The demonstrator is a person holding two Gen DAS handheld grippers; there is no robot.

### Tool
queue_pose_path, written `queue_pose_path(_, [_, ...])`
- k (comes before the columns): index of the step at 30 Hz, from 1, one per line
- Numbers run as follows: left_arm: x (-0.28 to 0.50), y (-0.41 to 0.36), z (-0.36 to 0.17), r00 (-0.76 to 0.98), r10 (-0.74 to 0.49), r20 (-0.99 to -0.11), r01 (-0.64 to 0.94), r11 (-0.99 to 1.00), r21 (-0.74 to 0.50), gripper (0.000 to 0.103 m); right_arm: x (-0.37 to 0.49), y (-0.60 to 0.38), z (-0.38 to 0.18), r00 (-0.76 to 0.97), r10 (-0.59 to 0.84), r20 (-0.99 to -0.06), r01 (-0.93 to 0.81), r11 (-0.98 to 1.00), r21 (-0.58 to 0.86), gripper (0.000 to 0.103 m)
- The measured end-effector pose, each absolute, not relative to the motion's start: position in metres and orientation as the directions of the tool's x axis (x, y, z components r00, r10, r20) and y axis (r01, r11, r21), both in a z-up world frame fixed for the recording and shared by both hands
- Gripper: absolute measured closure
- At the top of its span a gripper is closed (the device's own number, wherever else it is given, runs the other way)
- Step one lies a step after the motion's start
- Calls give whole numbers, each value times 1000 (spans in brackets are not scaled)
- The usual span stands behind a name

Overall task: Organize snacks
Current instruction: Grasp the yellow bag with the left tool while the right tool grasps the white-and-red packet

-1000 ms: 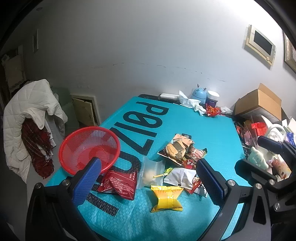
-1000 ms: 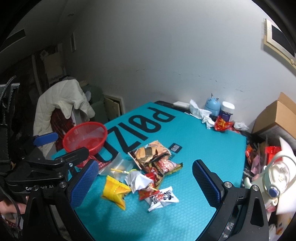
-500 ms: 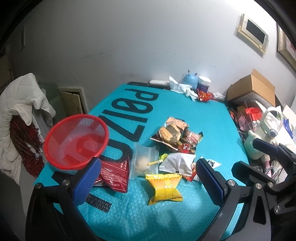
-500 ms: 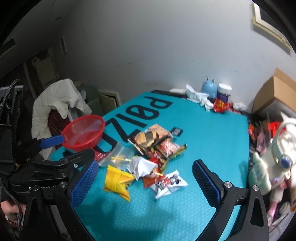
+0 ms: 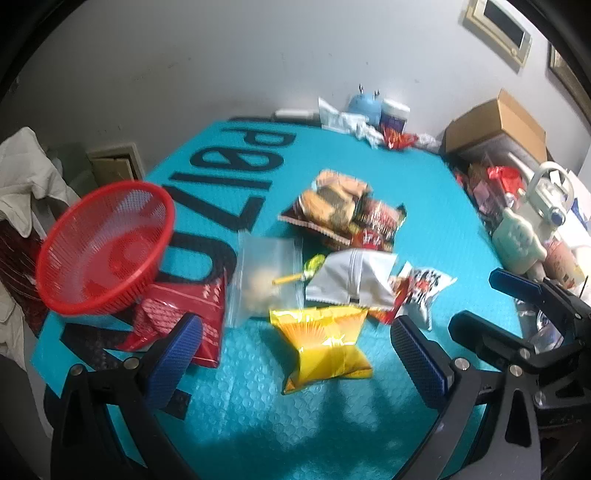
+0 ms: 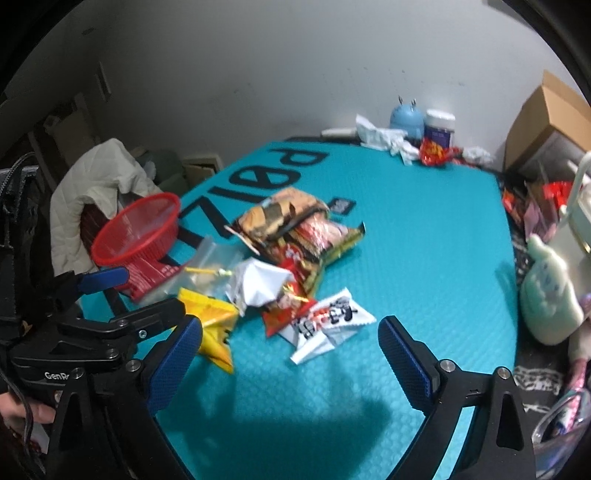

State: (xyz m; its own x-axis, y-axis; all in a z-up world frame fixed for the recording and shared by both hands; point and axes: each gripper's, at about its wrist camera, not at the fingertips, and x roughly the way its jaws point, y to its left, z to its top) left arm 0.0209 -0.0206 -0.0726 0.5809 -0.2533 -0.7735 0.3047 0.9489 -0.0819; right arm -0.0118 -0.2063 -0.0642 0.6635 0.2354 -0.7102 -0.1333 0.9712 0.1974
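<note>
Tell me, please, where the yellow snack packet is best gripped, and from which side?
Probably across the pinched waist of the yellow snack packet, coming from above with the left tool. It lies flat, apart from the pile, narrowest there; the open jaws already straddle it.

Both fisheye views are dim and softly motion-blurred, bending hard into black vignette at the rim, with dark shadows pooling on the teal mat toward six o'clock.

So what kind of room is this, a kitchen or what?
Probably a lived-in room at home, not a kitchen: a white quilted jacket draped over a chair, an open cardboard box among clutter, and framed pictures on the plain wall.
</note>
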Motion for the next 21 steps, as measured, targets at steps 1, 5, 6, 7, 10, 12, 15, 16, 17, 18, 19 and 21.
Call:
queue_pose_path(1, [23, -21, -77, 569, -255, -782, 306, 948, -86, 0, -10, -207, -69, 655, 236, -718, -131, 971, 199, 8])
queue_pose_path(5, [27, -21, -91, 531, -268, -804, 308, 945, -111, 2, -3, -210, -83, 627, 244, -740, -127, 969, 212, 11])
queue_pose_path(6, [28, -22, -94, 527, -266, -807, 310, 944, -109, 3, -1, -211, -86, 621, 245, -745, -126, 969, 213, 11])
queue_pose_path(7, [28, -24, -97, 523, -263, -810, 314, 944, -104, 4, 1, -211, -89, 617, 244, -749, -125, 969, 213, 11])
queue_pose_path(10, [30, -28, -104, 506, -265, -821, 328, 939, -102, 10, 6, -215, -95, 608, 240, -757, -114, 970, 217, 12])
queue_pose_path(12, [32, -30, -108, 490, -269, -829, 339, 935, -104, 12, 11, -219, -99, 602, 242, -761, -103, 969, 226, 13])
queue_pose_path(15, [35, -33, -113, 483, -263, -835, 343, 934, -96, 14, 17, -221, -103, 602, 235, -763, -100, 970, 220, 14])
queue_pose_path(16, [35, -34, -115, 486, -261, -834, 347, 934, -91, 17, 18, -221, -104, 604, 232, -763, -103, 971, 214, 14])
queue_pose_path(17, [36, -35, -115, 485, -260, -835, 349, 933, -87, 18, 21, -221, -106, 605, 227, -763, -108, 973, 204, 14])
queue_pose_path(18, [37, -36, -116, 486, -257, -835, 350, 933, -84, 21, 23, -221, -107, 605, 227, -763, -112, 973, 200, 14])
queue_pose_path(19, [38, -37, -116, 485, -257, -836, 351, 933, -83, 25, 25, -221, -109, 604, 228, -763, -117, 973, 198, 14])
queue_pose_path(21, [38, -38, -118, 478, -263, -838, 356, 930, -89, 30, 29, -221, -112, 602, 238, -762, -130, 971, 201, 14])
